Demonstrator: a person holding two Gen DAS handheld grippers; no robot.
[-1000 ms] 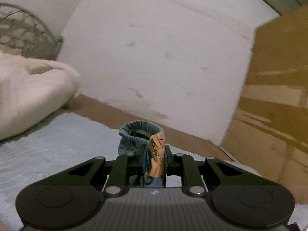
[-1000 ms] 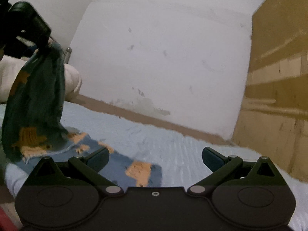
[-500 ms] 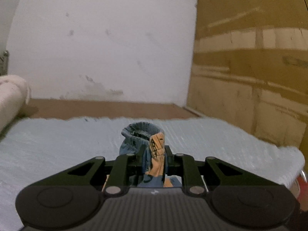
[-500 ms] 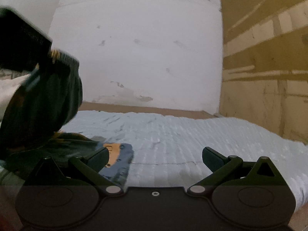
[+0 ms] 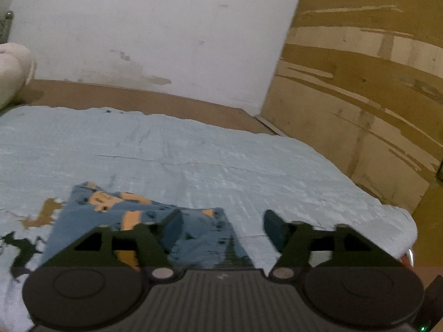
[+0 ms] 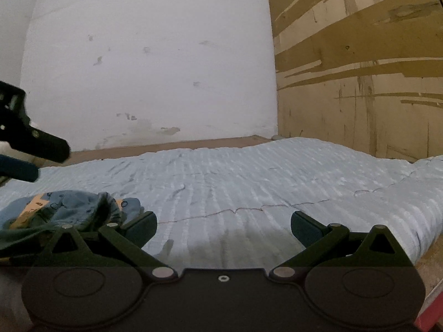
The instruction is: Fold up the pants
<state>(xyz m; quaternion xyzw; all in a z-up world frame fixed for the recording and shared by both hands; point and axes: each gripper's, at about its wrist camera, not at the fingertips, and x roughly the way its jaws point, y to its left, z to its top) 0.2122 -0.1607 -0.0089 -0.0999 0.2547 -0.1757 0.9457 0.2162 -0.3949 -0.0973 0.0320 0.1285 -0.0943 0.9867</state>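
My left gripper just let go, jaws spread, nothing between. Pants lie at nine o'clock. Right gripper is spread, empty. I should smooth the fold gently.

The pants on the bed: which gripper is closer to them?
Left. The left gripper hangs open right over the pants, having just let them go. The right gripper, also open, sits beside them, the pants off its left finger.
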